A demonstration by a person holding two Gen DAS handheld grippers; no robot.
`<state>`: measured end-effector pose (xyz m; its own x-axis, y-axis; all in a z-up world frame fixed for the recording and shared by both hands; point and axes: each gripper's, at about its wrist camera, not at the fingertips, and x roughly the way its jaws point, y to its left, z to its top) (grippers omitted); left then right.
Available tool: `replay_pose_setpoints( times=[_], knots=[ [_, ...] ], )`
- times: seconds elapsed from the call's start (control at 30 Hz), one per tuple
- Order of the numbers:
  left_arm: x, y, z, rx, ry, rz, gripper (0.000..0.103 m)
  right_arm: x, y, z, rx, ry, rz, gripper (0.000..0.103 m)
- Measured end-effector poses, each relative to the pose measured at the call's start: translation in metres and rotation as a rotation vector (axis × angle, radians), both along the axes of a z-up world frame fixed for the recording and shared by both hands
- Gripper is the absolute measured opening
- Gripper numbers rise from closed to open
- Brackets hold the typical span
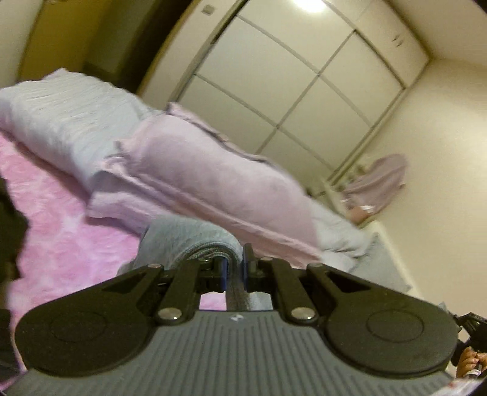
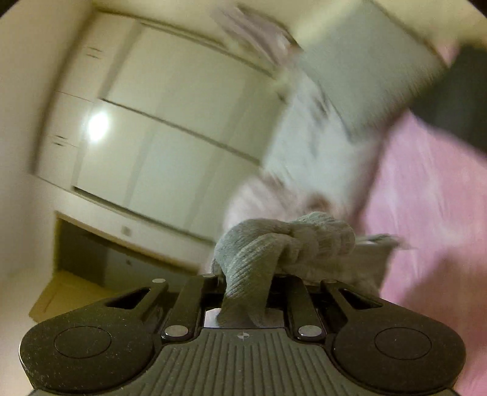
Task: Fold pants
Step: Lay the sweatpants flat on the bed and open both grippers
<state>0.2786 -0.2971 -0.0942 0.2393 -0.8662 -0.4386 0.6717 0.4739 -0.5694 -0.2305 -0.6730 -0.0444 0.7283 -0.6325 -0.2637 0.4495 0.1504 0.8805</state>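
A dim bedroom under warm yellowish light. A bed covered with a mottled pink fleece blanket (image 1: 61,243) carries a pale blue pillow (image 1: 61,121) and, beside it, a lilac pillow with a flat border (image 1: 197,170). Behind the bed stands a tall cream wardrobe with sliding panel doors (image 1: 274,76); a bright lamp glare (image 1: 307,4) reflects on its glossy front. Plain cream walls (image 1: 441,167) meet it in a corner. A lilac cloth (image 1: 383,176) hangs near that corner. The right wrist view is motion-blurred.
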Motion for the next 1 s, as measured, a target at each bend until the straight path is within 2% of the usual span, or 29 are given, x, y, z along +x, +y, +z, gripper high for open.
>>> replay_pose_setpoints(
  times=[0.03,0.1,0.17,0.2,0.27,0.37,0.43,0.53,0.6,0.73,0.87,0.97,1.0],
  knots=[
    [-0.007,0.001,-0.003,-0.01,0.007,-0.014,0.008,-0.015,0.005,0.005,-0.014,0.011,-0.013,0.011],
    [-0.022,0.004,-0.019,0.013,0.033,-0.04,0.018,-0.048,0.02,-0.002,0.009,0.069,-0.015,0.014],
    [-0.039,0.014,-0.044,0.106,0.061,-0.056,0.028,-0.077,0.039,-0.028,0.094,0.199,-0.012,0.021],
    [-0.047,0.021,-0.058,0.166,0.071,-0.054,0.03,-0.09,0.047,-0.045,0.154,0.266,-0.005,0.025],
    [-0.061,0.034,-0.087,0.328,0.079,-0.049,0.03,-0.115,0.068,-0.1,0.373,0.416,-0.036,0.044],
    [-0.074,0.052,-0.118,0.514,0.095,-0.023,0.03,-0.153,0.099,-0.171,0.631,0.489,-0.184,0.045],
    [-0.077,0.056,-0.127,0.573,0.105,-0.011,0.03,-0.175,0.111,-0.195,0.71,0.486,-0.258,0.045],
    [-0.078,0.04,-0.131,0.61,0.076,-0.008,0.03,-0.179,0.105,-0.222,0.737,0.482,-0.275,0.045],
    [-0.078,0.023,-0.138,0.622,0.054,-0.026,0.031,-0.189,0.11,-0.226,0.717,0.507,-0.285,0.045],
    [-0.073,-0.03,-0.156,0.623,-0.004,-0.113,0.031,-0.19,0.113,-0.246,0.72,0.541,-0.293,0.045],
    [-0.057,-0.1,-0.178,0.617,-0.07,-0.189,0.032,-0.199,0.114,-0.271,0.748,0.552,-0.306,0.045],
    [-0.037,-0.154,-0.196,0.603,-0.079,-0.216,0.052,-0.208,0.116,-0.283,0.767,0.582,-0.336,0.045],
    [-0.029,-0.169,-0.202,0.601,-0.074,-0.208,0.052,-0.211,0.118,-0.285,0.77,0.588,-0.347,0.045]
  ],
)
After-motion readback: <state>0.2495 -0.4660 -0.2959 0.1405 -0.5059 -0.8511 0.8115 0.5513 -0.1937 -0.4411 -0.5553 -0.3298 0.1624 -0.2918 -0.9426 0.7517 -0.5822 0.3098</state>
